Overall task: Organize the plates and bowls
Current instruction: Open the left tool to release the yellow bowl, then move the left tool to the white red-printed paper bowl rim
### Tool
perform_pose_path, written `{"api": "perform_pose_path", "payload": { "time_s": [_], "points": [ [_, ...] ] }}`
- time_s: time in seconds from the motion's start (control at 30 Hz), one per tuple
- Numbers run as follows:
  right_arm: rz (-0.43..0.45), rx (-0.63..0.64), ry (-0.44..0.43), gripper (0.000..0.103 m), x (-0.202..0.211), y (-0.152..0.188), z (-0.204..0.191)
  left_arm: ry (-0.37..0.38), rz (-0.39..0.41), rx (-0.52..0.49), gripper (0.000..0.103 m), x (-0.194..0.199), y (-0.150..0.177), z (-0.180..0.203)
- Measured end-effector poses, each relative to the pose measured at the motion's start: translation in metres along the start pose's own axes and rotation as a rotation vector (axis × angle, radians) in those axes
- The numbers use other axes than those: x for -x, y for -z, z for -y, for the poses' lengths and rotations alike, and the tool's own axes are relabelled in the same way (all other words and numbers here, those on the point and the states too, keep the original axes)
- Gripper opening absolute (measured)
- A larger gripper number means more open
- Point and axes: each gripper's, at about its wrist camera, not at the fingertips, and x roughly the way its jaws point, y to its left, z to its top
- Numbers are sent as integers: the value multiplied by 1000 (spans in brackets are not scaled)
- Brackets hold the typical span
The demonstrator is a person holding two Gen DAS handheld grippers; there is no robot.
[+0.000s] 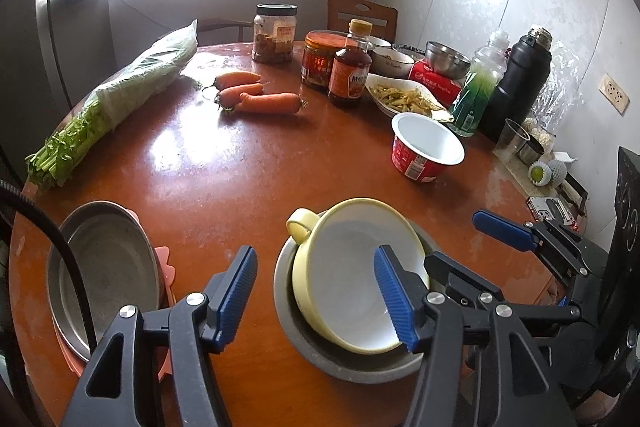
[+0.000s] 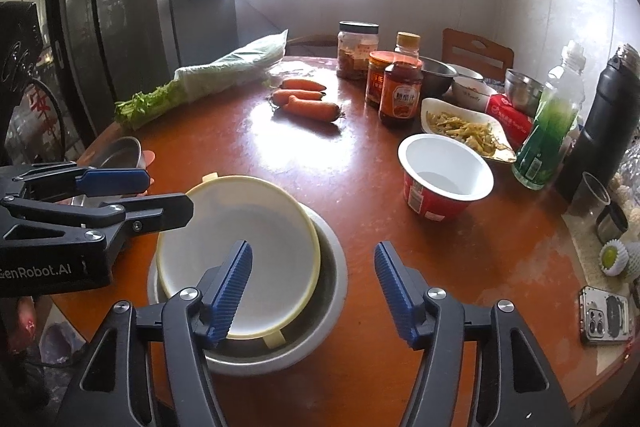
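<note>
**Both claws spread over the nested bowls**

The left claw stood spread, pinching nothing, one pad inside the yellow handled bowl. The right claw was likewise spread and empty. That bowl sat in a steel bowl on the tabletop, a steel plate nearby.

Carrots: three; yellow bowl: one, in one steel basin; steel pan: one; red paper cup: one; jars: two; sauce bottle: one; black flask: one; bagged celery: one bunch.
</note>
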Motion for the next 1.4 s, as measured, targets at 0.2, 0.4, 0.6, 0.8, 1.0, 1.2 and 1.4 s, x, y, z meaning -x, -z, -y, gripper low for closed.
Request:
{"api": "perform_pose_path", "payload": {
  "time_s": [0.2,0.4,0.6,0.8,1.0,1.2,1.4],
  "points": [
    [4,-8,-2,68,4,2,6,-7,6,-5,63,0,-3,5],
    [15,-33,6,68,6,1,18,-5,3,-22,64,-4,-11,16],
    [19,-72,23,69,4,2,36,1,-1,-35,64,-13,-21,27],
    [21,-108,47,69,1,-2,58,4,-13,-39,64,-28,-34,36],
    [16,-146,72,69,-11,-12,88,10,-33,-46,64,-47,-50,48],
    [0,-186,97,69,-32,-22,124,10,-58,-53,64,-67,-64,57],
    [-21,-199,97,69,-56,-34,149,5,-83,-56,64,-87,-75,62]
  ]
}}
